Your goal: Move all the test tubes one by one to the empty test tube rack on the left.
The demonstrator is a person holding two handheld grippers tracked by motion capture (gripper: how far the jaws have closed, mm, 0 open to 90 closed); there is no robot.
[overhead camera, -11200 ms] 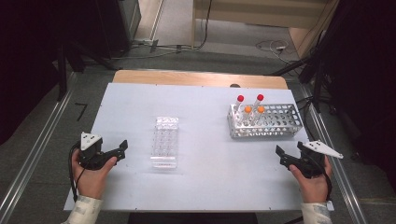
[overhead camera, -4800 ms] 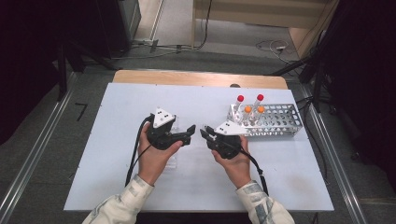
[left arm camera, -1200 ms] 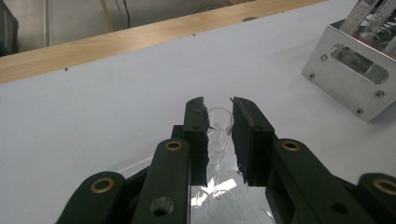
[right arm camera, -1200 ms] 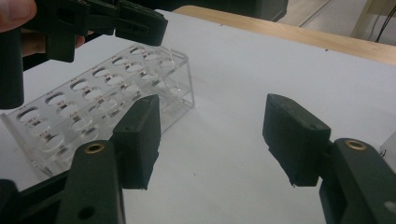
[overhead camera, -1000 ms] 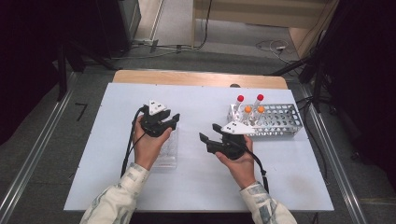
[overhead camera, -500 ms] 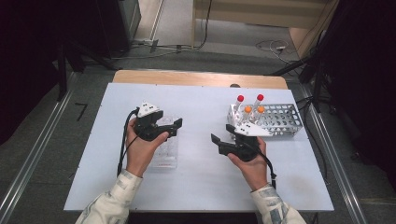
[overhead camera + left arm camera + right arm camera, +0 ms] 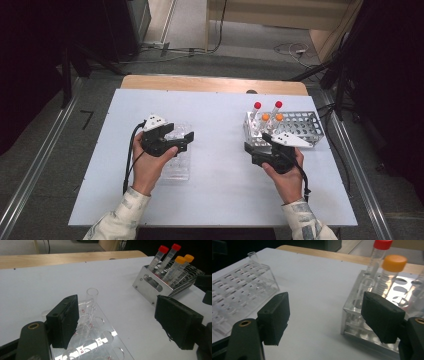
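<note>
With both tongs, left [image 7: 186, 137] and right [image 7: 248, 148], just spread and empty, the glass tube [image 7: 90, 303] stands in the clear rack [image 7: 105, 340] lettered "A" and "B", left of the steel rack [image 7: 306, 125], where a stray jaw could topple it.

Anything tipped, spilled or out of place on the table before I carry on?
Nothing stands out. The uncapped glass tube stands in a corner hole of the clear rack, leaning slightly. The four capped tubes sit seated in the metal rack. No spill or breakage shows on the table.
</note>
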